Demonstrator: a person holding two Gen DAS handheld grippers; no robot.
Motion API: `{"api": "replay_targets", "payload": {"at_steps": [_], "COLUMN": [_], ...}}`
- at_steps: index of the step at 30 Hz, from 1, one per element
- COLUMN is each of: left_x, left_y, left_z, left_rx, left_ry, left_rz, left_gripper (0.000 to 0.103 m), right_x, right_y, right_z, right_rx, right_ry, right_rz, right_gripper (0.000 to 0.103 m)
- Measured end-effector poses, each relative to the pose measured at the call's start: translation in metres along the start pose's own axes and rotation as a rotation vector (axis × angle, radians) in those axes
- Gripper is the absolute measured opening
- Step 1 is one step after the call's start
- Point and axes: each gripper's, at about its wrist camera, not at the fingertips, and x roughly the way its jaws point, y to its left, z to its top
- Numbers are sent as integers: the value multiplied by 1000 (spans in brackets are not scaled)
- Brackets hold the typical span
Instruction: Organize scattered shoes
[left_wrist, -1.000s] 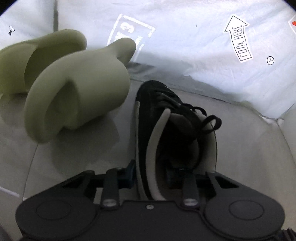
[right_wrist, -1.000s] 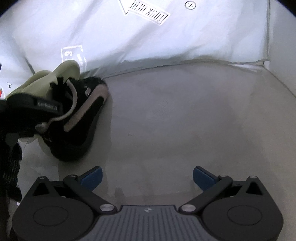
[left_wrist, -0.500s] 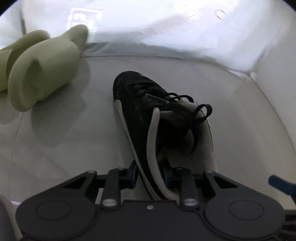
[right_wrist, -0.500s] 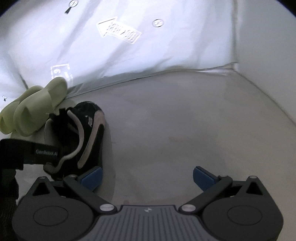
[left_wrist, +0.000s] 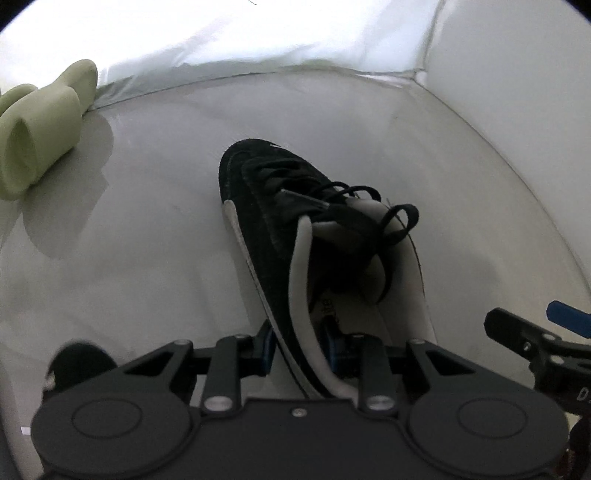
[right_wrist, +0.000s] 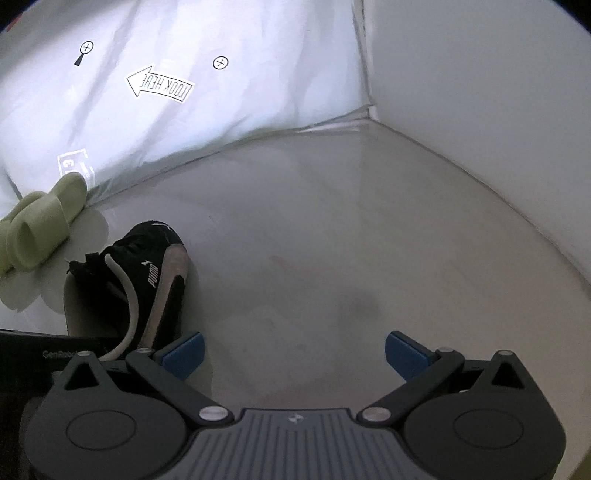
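a black suede sneaker with a pale grey side stripe, grey collar lining and loose black laces sits upright on the pale floor, toe toward the back wall. well apart to its left, two pale green foam slides lie close together against the foot of the white sheet.

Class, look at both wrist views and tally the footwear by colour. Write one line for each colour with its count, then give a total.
Black sneaker, pinched at its collar by the left claw: 1
Pale green slides, lying together by the back wall: 2
Total: 3
The right claw is open and holds nothing.
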Motion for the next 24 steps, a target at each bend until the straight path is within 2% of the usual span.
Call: {"api": "replay_targets", "payload": {"at_steps": [10,24], "left_x": [-23,-53], "left_y": [-20,-47], "left_z": [-40,-89], "left_rx": [23,55], "left_ry": [7,50], "left_rz": [-17,-41], "left_gripper": [28,29], "right_x": [-25,-45], "right_y": [-16,-24], "right_z": [-24,-52], "right_rx": [-15,-97], "right_ry": [22,65], "right_rz": [-14,30], "right_gripper": [103,103]}}
